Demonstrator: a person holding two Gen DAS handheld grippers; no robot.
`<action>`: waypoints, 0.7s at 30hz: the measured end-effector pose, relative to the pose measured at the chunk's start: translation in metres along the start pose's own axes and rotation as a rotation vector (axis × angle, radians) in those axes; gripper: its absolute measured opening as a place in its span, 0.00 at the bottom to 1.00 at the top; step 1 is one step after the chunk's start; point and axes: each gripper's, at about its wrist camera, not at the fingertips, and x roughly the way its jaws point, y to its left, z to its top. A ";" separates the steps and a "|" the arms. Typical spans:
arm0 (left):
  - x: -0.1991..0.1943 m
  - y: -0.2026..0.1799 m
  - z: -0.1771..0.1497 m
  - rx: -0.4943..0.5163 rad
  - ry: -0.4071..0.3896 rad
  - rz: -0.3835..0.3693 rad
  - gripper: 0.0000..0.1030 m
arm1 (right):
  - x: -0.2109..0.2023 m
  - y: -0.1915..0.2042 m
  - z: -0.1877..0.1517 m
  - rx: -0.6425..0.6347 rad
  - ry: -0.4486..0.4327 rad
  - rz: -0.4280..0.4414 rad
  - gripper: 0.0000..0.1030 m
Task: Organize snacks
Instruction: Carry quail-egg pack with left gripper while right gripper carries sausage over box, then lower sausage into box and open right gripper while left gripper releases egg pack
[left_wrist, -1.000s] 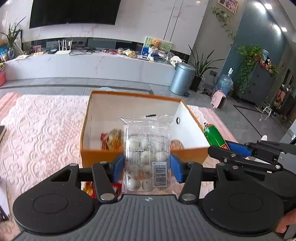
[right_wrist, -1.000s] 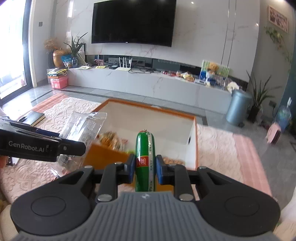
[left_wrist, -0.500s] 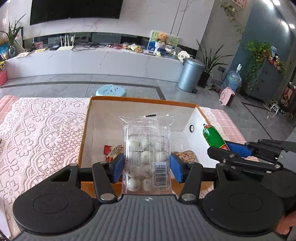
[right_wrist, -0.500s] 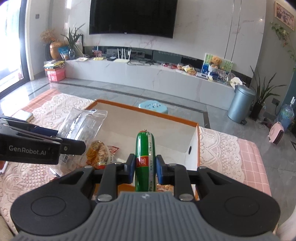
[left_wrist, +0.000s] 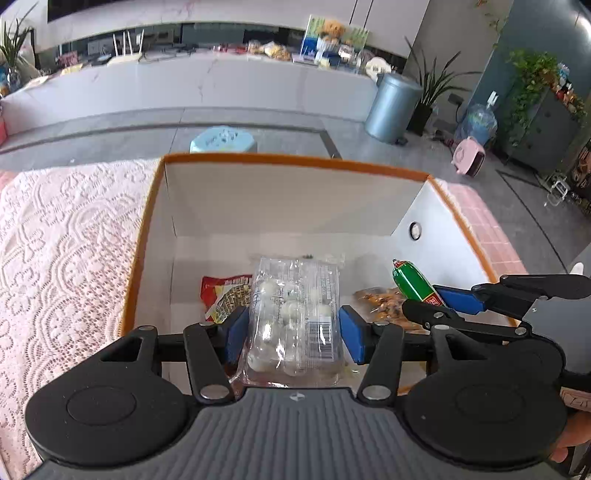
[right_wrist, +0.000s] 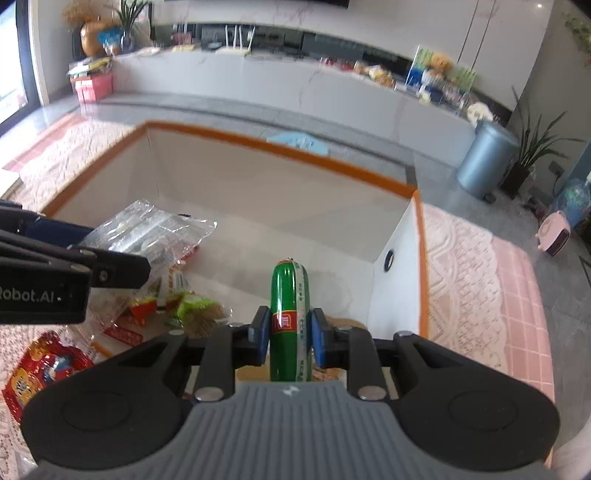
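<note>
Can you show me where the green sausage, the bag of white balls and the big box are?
Sausage (right_wrist: 289, 291), right wrist view, green middle.
Bag (left_wrist: 295, 314), left wrist view, its front.
Box (left_wrist: 295, 160), left wrist view, far orange rim.

A home living room. A long white marble console (right_wrist: 295, 85) runs along the far wall, cluttered with routers (right_wrist: 236, 46), snacks and a teddy bear (left_wrist: 332, 29). Beside the console's end stand a grey pedal bin (left_wrist: 391, 107) and potted plants (left_wrist: 432, 88); before it, grey floor tiles and a pink lace cloth (left_wrist: 62, 236).
</note>
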 end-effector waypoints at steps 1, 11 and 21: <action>0.005 0.002 0.001 -0.004 0.009 0.004 0.59 | 0.004 -0.001 0.002 -0.005 0.013 0.001 0.20; 0.028 -0.002 0.002 0.056 0.045 0.050 0.59 | 0.032 0.011 0.010 -0.047 0.113 0.017 0.19; 0.035 -0.015 0.007 0.080 0.037 0.005 0.59 | 0.037 0.015 0.015 -0.098 0.116 -0.036 0.20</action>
